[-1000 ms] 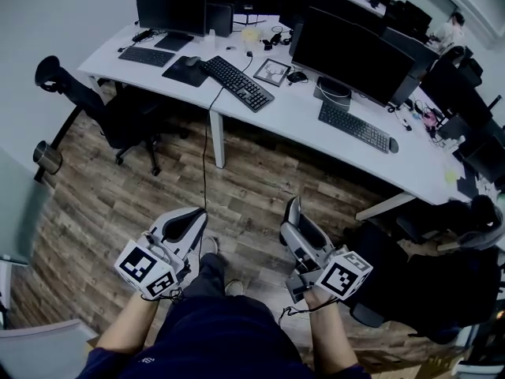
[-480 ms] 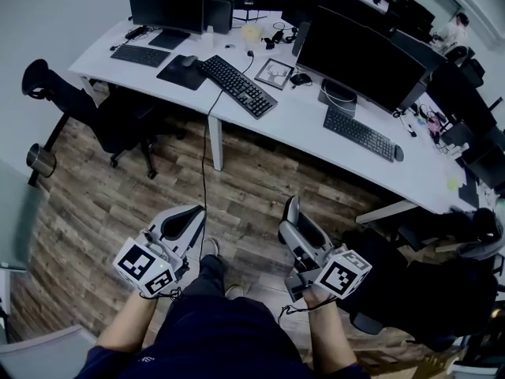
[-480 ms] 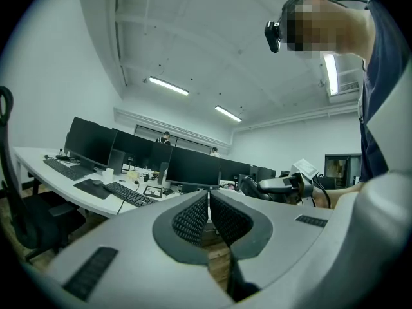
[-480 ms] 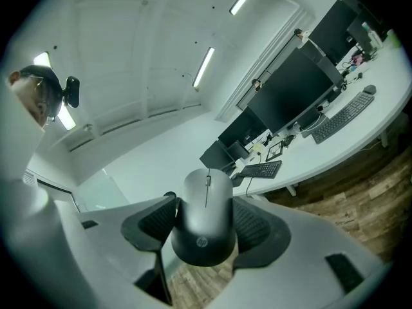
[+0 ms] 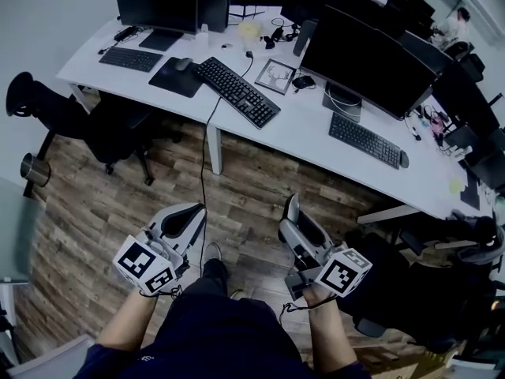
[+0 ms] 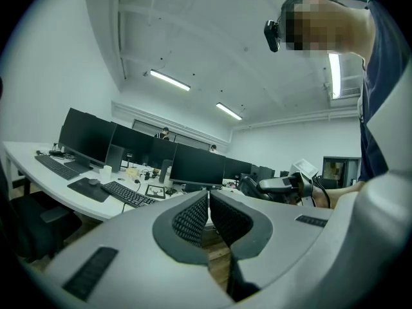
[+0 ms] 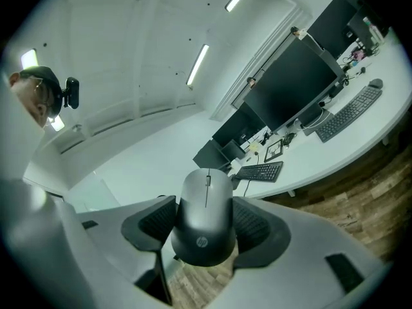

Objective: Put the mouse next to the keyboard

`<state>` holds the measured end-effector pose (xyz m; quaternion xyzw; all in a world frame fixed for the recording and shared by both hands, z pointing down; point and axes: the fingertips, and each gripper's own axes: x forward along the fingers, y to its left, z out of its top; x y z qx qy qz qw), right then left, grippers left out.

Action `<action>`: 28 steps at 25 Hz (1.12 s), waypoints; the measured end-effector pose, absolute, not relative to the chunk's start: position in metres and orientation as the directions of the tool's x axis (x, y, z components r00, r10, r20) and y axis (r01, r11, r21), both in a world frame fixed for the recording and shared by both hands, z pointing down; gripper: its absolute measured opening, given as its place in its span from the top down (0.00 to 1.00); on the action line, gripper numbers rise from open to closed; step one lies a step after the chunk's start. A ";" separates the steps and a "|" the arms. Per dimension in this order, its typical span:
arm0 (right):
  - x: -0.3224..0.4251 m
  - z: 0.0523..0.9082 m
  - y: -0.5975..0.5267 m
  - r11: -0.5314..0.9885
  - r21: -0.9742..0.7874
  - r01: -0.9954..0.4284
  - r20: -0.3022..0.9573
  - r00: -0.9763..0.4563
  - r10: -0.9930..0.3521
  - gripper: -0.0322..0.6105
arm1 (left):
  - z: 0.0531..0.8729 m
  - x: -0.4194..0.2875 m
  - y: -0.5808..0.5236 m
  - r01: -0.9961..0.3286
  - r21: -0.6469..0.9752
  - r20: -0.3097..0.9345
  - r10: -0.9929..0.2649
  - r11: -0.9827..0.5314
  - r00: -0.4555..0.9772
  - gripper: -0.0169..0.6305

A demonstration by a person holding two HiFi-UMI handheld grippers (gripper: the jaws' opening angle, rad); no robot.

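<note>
While I am carrying the mouse, the placing is still waiting to be done.
The mouse (image 7: 205, 221) is sitting clamped between the pads of my right gripper (image 5: 293, 212), well short of the far desk (image 5: 308, 129) and its black keyboard (image 5: 237, 91); my left gripper (image 5: 193, 215) is hanging empty, jaws together. Compared with the earlier frame, the desk is drawing nearer while both grippers are keeping their pose.

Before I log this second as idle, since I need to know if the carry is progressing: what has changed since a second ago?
The desk looms larger in the head view, and the chair at its left has drifted outward: the person seems to be nearing it. Nothing grabbed or released. The right gripper still clamps the mouse; the left gripper stays shut, empty.
</note>
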<state>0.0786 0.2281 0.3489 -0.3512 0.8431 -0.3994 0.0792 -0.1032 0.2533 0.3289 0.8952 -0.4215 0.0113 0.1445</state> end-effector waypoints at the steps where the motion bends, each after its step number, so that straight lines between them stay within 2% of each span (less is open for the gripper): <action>1: 0.075 0.349 0.221 0.433 -0.729 -0.530 0.148 -0.739 -0.657 0.52 | 0.329 -0.107 0.246 -0.756 0.249 0.142 -0.749 -0.606 0.647 0.92; 14: 0.023 0.342 0.149 0.426 -0.715 -0.555 0.155 -0.719 -0.677 0.52 | 0.325 -0.159 0.170 -0.731 0.248 0.124 -0.728 -0.636 0.675 0.92; 28: 0.004 0.348 0.113 0.404 -0.709 -0.578 0.165 -0.693 -0.702 0.52 | 0.326 -0.176 0.125 -0.703 0.248 0.105 -0.703 -0.666 0.703 0.92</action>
